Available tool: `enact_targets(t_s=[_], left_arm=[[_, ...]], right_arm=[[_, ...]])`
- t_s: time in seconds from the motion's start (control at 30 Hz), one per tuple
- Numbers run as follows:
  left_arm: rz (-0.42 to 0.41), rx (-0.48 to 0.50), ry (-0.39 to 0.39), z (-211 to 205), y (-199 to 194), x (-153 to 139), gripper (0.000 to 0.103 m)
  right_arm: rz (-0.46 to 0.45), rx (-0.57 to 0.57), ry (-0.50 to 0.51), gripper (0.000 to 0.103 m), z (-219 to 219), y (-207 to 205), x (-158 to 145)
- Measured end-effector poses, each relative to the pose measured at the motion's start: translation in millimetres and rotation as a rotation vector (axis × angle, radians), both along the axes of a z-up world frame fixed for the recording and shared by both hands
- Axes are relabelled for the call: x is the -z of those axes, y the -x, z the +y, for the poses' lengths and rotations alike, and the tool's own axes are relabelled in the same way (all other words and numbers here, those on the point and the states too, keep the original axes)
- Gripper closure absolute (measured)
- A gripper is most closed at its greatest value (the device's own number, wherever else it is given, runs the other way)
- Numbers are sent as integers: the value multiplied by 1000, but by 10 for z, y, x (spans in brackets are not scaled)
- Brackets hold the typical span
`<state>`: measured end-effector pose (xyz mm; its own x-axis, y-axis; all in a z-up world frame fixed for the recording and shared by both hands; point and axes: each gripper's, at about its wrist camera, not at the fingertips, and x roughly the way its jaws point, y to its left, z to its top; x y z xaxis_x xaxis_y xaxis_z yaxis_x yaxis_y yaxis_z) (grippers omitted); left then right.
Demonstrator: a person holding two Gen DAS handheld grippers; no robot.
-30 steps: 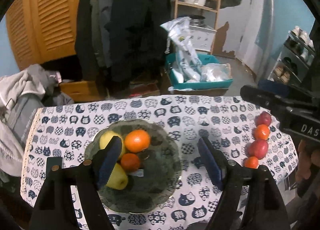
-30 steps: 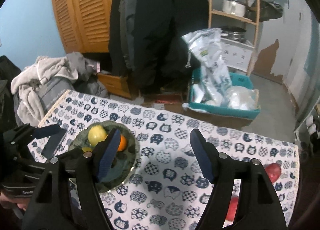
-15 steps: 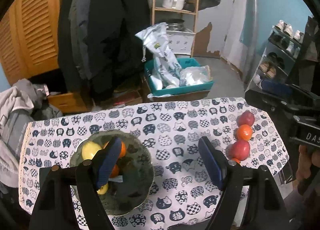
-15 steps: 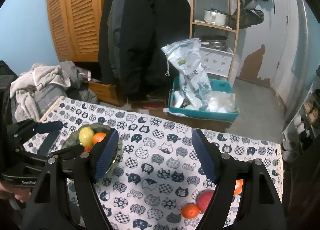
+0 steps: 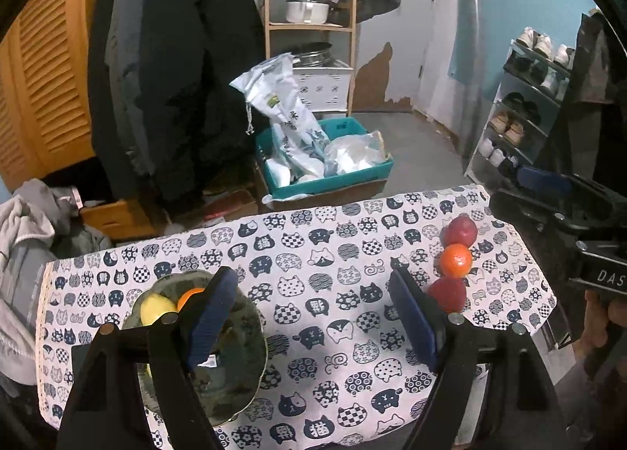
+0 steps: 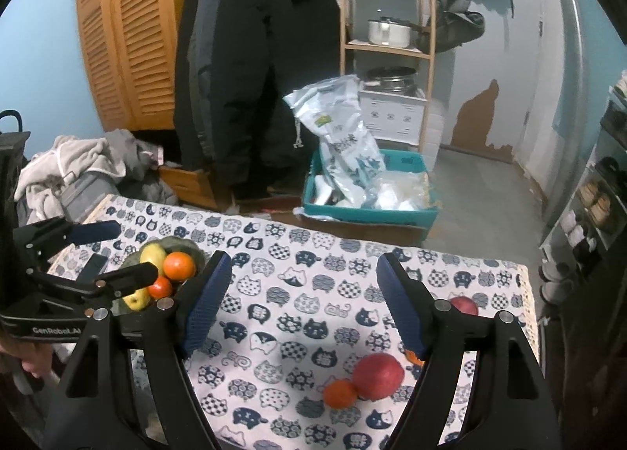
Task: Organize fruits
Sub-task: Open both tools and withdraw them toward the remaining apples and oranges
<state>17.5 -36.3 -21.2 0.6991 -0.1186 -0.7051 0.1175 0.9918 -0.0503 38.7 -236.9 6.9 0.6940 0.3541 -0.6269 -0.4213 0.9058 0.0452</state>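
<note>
The small counter point(image 5: 313, 293), draped in a white cloth printed with navy cat faces, stood in a cluttered blue-walled room with black coats hanging behind it and a teal plastic crate point(image 5: 325, 172) of white bags on the floor beyond.

A second before, both pairs of tongs had hung closer over the cloth; since then they had pulled back and a little upward, so more of the room and the whole counter came into view. The left tongs point(image 5: 313, 317) were spread, their blue pads opening wider, with nothing between them but patterned cloth. The right tongs point(image 6: 301, 301) were likewise opening, empty, with bare cloth between the pads.

Taking the dark green mottled glass bowl point(image 5: 239, 352) as the landmark: it sat under the left tongs' left pad, holding a yellow pear point(image 6: 153, 254), a second yellow fruit point(image 6: 135, 299), a large orange mandarin point(image 6: 179, 265) and a smaller reddish-orange one point(image 6: 160, 287). Well away from the bowl, along the opposite end of the counter, a row of loose fruit remained: a dark red apple point(image 5: 459, 230) farthest back, an orange mandarin point(image 5: 455, 260) touching it, another red apple point(image 5: 446, 293) nearer, and in the right view a small mandarin point(image 6: 340, 393) touching that apple.

The retreat with empty, widening pads suggested a drop into the bowl had just finished. The row probably still awaited sorting, and the right tongs looked best placed to reach it.
</note>
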Motion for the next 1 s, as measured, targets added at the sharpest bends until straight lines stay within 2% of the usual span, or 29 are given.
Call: enact_targets(t_s=[0.3,0.63,0.83,1.0], left_arm=[[11,48,-19,-238,-84,105,18],[69,104,-38,-525,-324,365,18],[113,121,-85,-640,-483,642,18],[159,122,-93,-677,-589,873,18]], right_arm=[[44,51,5,24,-299,-104,150],[151,104,28,24,-574,-267,621],[242,127,21,24,-716,-402,949],[305,147,34,24,-798,-485,1216]])
